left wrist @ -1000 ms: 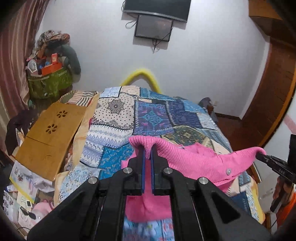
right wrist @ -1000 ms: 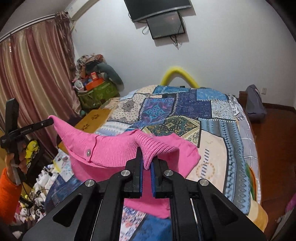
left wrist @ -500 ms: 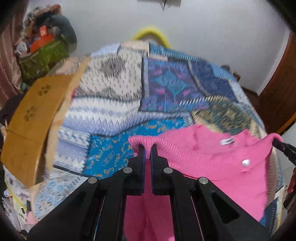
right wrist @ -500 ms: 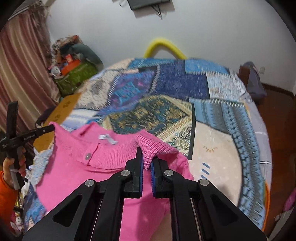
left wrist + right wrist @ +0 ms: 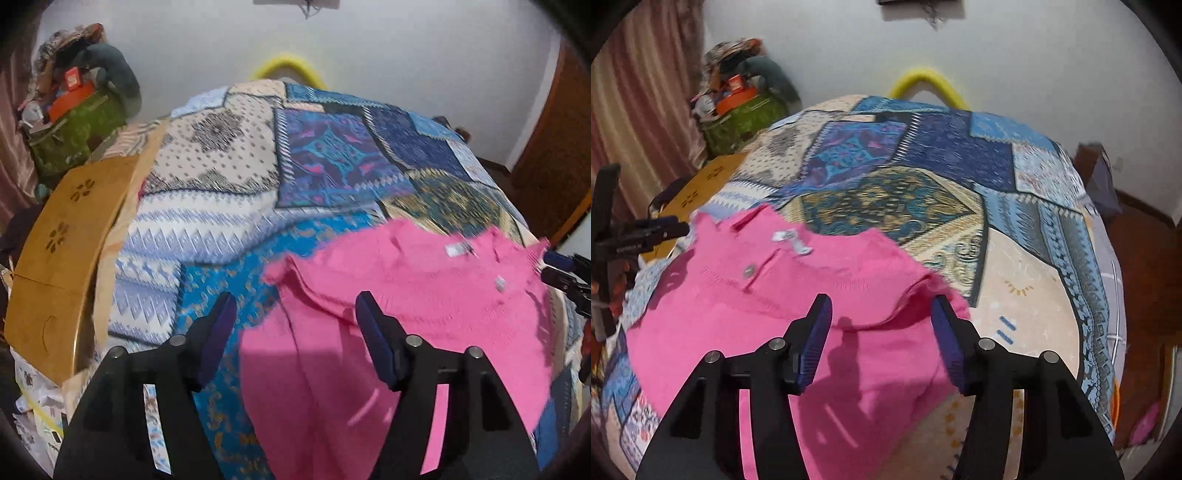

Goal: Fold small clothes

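Observation:
A small pink knit sweater (image 5: pixel 406 295) lies spread on the patchwork bed cover (image 5: pixel 221 206), collar and label toward the far side. My left gripper (image 5: pixel 294 299) hovers over its left shoulder. Its jaws are opening and the pads touch no cloth. In the right wrist view the same sweater (image 5: pixel 775 295) shows a button placket. Over its right shoulder, my right gripper (image 5: pixel 881 301) has its jaws opening too, with knit below them but not pinched. Each gripper also shows at the other view's edge: the right gripper (image 5: pixel 565 266) and the left gripper (image 5: pixel 646 232).
A wooden lap table (image 5: pixel 62 240) leans at the bed's left edge, with papers on the floor below it. A green bag (image 5: pixel 70 125) piled with clutter stands by the curtain. A yellow tube (image 5: pixel 284 64) arches behind the bed. Brown floor (image 5: pixel 1137 258) lies to the right.
Both grippers came down toward the bed and went from shut to open. The sweater shoulders slipped out of them, and the sweater now lies flat on the cover.

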`<action>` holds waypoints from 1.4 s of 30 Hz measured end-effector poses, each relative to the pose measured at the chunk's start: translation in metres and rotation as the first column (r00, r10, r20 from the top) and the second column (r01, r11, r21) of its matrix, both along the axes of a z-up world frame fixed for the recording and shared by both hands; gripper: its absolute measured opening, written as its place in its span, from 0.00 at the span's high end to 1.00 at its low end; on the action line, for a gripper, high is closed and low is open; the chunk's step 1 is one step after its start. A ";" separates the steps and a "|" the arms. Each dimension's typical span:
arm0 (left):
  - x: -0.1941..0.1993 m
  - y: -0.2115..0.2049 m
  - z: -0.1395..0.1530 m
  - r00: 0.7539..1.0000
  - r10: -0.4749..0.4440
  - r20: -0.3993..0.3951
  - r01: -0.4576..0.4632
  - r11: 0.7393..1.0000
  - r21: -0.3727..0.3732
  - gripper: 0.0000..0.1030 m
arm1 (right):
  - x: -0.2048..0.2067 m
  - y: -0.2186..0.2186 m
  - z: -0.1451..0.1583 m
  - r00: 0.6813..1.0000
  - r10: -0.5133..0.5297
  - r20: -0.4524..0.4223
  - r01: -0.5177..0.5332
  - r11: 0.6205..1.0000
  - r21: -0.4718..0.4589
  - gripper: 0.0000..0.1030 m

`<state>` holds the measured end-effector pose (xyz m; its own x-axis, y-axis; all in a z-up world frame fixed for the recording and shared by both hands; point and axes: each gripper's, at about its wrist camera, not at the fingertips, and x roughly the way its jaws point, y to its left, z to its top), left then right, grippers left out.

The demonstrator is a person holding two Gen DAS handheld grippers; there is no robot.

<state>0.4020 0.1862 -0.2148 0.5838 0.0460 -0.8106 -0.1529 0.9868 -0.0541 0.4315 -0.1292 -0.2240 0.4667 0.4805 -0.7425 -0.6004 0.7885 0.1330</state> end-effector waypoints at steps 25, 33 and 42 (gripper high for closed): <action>0.069 -0.021 0.022 0.998 0.049 0.031 -0.048 0.998 -0.034 0.31 | 0.032 0.020 0.005 0.996 -0.074 -0.043 0.077 0.994 0.074 0.50; 0.005 -0.014 0.007 0.996 0.012 -0.085 -0.011 1.000 0.008 0.31 | -0.011 0.008 0.007 0.998 -0.024 -0.057 0.025 0.999 0.024 0.50; -0.097 -0.019 -0.028 0.983 -0.047 -0.179 0.033 0.996 -0.080 0.31 | -0.075 -0.029 -0.026 0.985 -0.058 -0.166 0.062 0.998 0.020 0.50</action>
